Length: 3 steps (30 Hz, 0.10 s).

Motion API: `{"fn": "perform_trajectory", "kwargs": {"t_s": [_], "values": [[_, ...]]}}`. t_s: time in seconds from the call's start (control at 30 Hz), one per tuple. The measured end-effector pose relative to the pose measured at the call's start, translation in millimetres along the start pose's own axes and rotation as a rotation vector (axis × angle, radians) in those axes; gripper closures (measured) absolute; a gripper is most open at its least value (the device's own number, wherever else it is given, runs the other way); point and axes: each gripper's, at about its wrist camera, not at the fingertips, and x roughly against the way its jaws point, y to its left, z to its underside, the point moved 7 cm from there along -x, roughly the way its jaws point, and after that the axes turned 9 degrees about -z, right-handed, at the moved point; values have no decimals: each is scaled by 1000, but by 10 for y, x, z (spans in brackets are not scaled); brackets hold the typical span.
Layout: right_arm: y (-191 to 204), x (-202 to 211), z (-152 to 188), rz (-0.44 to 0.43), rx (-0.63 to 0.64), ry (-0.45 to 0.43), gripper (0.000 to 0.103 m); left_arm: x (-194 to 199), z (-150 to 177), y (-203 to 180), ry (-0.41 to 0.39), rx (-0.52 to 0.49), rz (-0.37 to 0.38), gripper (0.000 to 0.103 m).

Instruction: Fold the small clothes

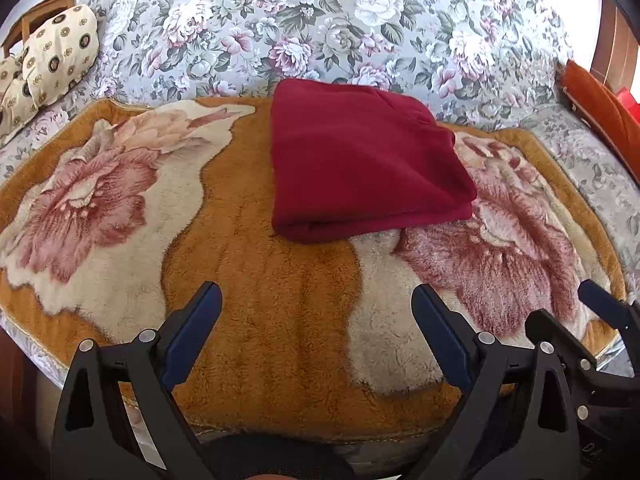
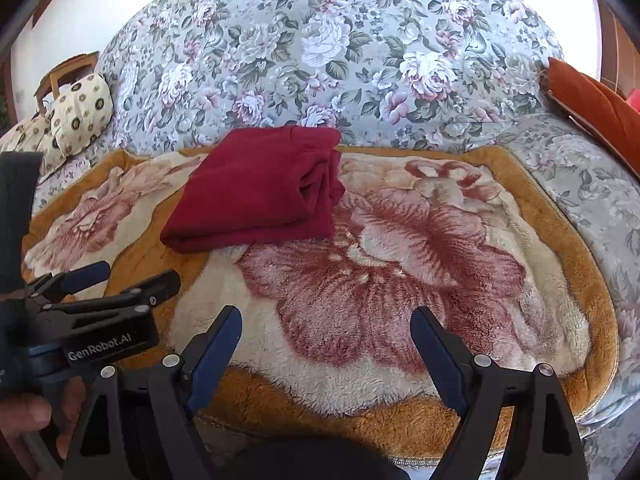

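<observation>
Floral sofa [image 1: 320,12] filling the background, largest thing in both views. Spread over its seat, a plush mat [image 1: 280,300] in tan and cream with big pink blooms. Off the mat's left end, spotted cushions [image 1: 60,52]; off its right end, an orange cushion [image 1: 600,108].

Toward the mat's back edge, near the middle, a dark red garment [image 1: 360,160]: already a compact folded packet, fold edge facing the mat's front, layered edges bunched on its right side as seen from the right wrist [image 2: 256,192]. Looks close to finished, judging by shape alone.

Left gripper [image 1: 316,308] hovering over the mat's front part, fingers spread wide, nothing between them, well apart from the garment. Right gripper [image 2: 326,332] likewise over the mat's front, fingers wide, empty, just beside the left one.

Step in hand, as a judgement: either a last tidy of the packet or a final fold. To do it well:
- approach low from the mat's front, one claw per corner of the near fold
- pinch all layers together, not just the top one
- lift little, carry evenly, keep both sides level so the bunched right edge does not splay
- press flat on release

Risk: plush pile catching fingertips; thick knit slipping out of a shallow pinch.
</observation>
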Motion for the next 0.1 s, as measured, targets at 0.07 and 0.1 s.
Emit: {"fn": "perform_trajectory", "kwargs": {"t_s": [0.07, 0.1], "values": [[2, -4, 1, -2, 1, 2, 18, 3, 1, -17, 0, -5, 1, 7], [4, -3, 2, -2, 0, 2, 18, -4, 3, -27, 5, -9, 3, 7]]}}
